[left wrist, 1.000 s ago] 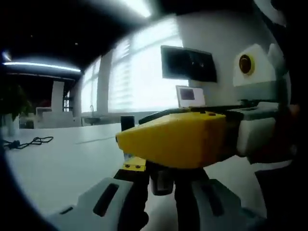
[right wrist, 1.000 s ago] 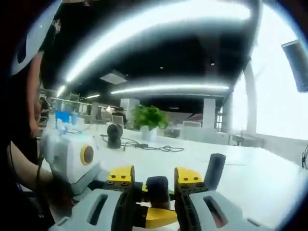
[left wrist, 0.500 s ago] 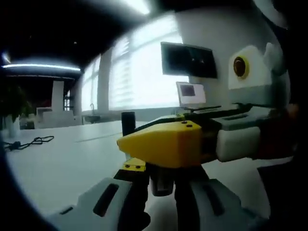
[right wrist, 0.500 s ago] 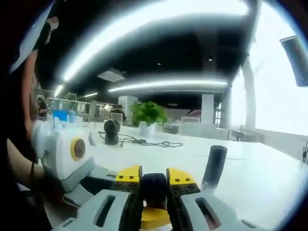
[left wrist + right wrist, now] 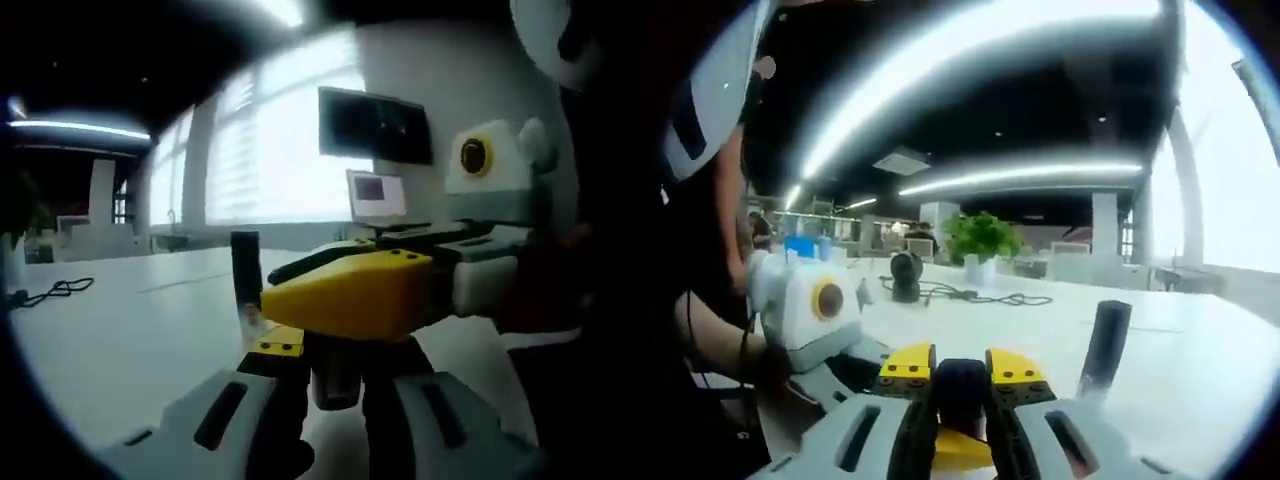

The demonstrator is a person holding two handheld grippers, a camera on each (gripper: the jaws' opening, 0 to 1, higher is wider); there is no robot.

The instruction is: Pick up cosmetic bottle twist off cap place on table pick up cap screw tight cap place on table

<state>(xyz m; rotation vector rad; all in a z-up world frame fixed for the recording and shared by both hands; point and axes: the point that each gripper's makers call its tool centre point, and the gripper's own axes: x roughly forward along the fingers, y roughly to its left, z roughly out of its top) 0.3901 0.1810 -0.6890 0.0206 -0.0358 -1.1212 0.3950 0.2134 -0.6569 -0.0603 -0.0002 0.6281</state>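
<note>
In the left gripper view my left gripper [image 5: 335, 388] is shut on the cosmetic bottle [image 5: 335, 372], a dark cylinder standing upright between its jaws. My right gripper [image 5: 350, 292] reaches in from the right, and its yellow jaw lies across the bottle's top and hides the cap. In the right gripper view my right gripper [image 5: 960, 378] is shut on the dark round cap [image 5: 960, 388], with its yellow tips pressed to either side. The left gripper's white body [image 5: 810, 310] comes in from the left, held by a hand.
A tall dark cylinder [image 5: 244, 262] stands on the white table [image 5: 120, 340]; it is also in the right gripper view [image 5: 1105, 335]. A cable [image 5: 980, 296], a small dark device [image 5: 905, 276] and a potted plant [image 5: 980, 240] sit farther back. A laptop [image 5: 375, 197] and a wall screen [image 5: 375, 125] are behind.
My right gripper's jaws closed in on the cap between one second and half a second ago and stay shut. Both views have shifted a little since.
</note>
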